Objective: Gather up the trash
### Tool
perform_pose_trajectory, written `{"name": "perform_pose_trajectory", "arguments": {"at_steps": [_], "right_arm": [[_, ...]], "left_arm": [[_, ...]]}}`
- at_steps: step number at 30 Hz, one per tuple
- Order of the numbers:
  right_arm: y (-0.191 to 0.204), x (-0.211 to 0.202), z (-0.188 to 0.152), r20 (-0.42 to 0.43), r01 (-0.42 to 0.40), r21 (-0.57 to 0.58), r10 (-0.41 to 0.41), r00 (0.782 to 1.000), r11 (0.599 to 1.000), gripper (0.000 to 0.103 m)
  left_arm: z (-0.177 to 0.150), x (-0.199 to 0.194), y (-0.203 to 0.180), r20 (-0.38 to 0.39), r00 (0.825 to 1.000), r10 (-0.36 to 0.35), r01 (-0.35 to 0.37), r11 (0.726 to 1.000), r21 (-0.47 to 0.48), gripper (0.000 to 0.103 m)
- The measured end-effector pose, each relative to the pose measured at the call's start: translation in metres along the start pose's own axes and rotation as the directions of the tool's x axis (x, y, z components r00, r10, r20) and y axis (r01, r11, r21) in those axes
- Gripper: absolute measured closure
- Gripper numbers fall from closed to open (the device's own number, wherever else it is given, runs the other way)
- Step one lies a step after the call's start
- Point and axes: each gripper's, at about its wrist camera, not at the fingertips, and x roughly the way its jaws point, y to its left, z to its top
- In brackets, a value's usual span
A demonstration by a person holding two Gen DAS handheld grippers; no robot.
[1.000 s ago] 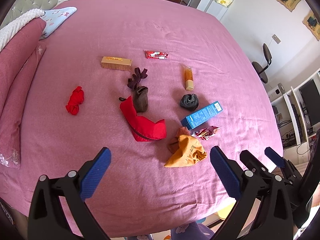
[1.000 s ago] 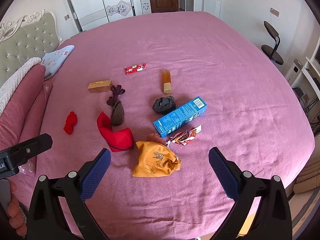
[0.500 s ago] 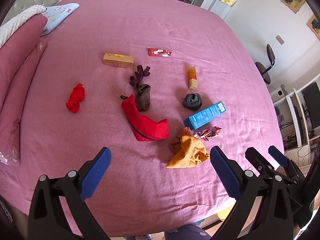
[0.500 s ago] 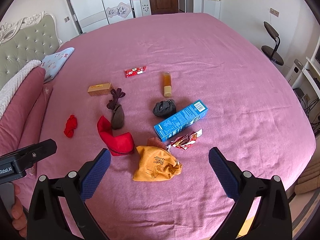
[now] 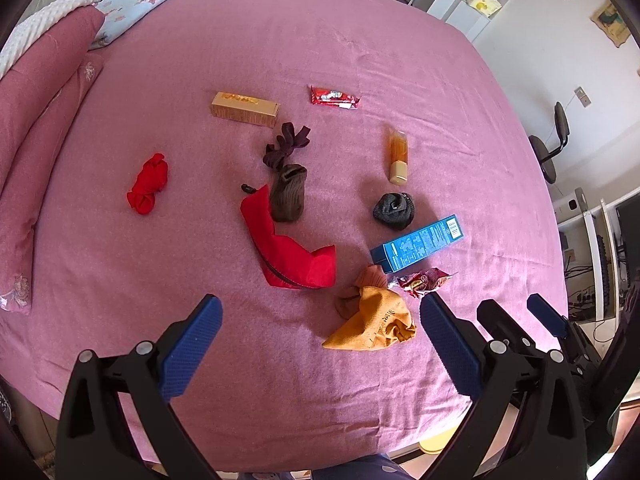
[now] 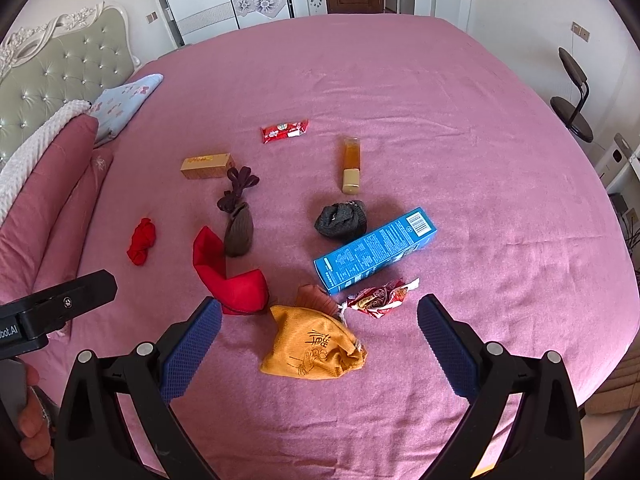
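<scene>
both grippers hover above the near edge of the bed (image 6: 400, 80), nothing held. left gripper (image 5: 320, 344): fingers wide apart, empty. right gripper (image 6: 320, 344): fingers wide apart, empty, with the orange pouch (image 6: 316, 346) lying just below and between them. judged reason for the height: a survey pose, sorting trash from cloth before a first reach.

likely trash, all loose on the pink cover:
- crumpled red wrapper (image 6: 382, 296), just beside the pouch mouth and the blue box (image 6: 376, 250)
- flat red wrapper (image 6: 285, 131), far side, well apart from the rest
- tan box (image 6: 207, 166), beside a dark purple cloth knot (image 6: 237, 188)
- amber bottle (image 6: 351, 164), lying on its side above a dark grey sock ball (image 6: 341, 222)

containers: orange pouch, drawstring end toward the crumpled wrapper, bulging, contents hidden. red zip pouch (image 5: 288, 252) slumped and bent, zip side down; probably empty, but the view does not settle it. no bin visible in either view.

the crumpled wrapper looks the nearest pick for the right gripper.
</scene>
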Motion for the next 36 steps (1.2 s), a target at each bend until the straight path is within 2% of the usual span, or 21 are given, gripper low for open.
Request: {"name": "perform_pose_trajectory", "arguments": {"at_steps": [8,11,17,22,29,32,34,36], "right_arm": [[-0.003,0.027,0.006,-0.046,-0.016,-0.029,0.015,0.999,0.999,0.009],[-0.003,0.040,0.010,-0.063,-0.028,-0.038,0.025,0.998,0.999,0.009],[-0.001,0.076,0.026,-0.094,-0.060,-0.062,0.054,0.994,0.996,0.009],[0.006,0.106,0.042,-0.099,-0.077,-0.094,0.068,0.993,0.993,0.009],[0.012,0.145,0.059,-0.108,-0.095,-0.119,0.082,0.991,0.988,0.009],[0.014,0.159,0.064,-0.118,-0.102,-0.122,0.088,0.989,0.987,0.009],[0.017,0.168,0.066,-0.126,-0.104,-0.132,0.087,0.988,0.986,0.009],[0.021,0.175,0.067,-0.135,-0.105,-0.142,0.086,0.987,0.984,0.009]], "left_arm": [[0.011,0.032,0.006,-0.055,0.999,-0.001,-0.002,0.998,-0.062,0.004],[0.014,0.052,0.011,-0.084,0.996,0.020,-0.027,0.997,-0.072,0.004],[0.023,0.102,0.032,-0.142,0.989,0.043,-0.062,0.989,-0.136,0.004],[0.030,0.147,0.051,-0.185,0.982,0.035,-0.075,0.974,-0.213,0.004],[0.038,0.204,0.068,-0.225,0.973,0.050,-0.107,0.963,-0.249,0.006],[0.041,0.223,0.071,-0.248,0.968,0.028,-0.094,0.962,-0.258,0.017],[0.041,0.235,0.072,-0.266,0.963,0.037,-0.104,0.964,-0.243,0.033],[0.040,0.247,0.076,-0.291,0.956,0.034,-0.107,0.965,-0.239,0.059]]}}
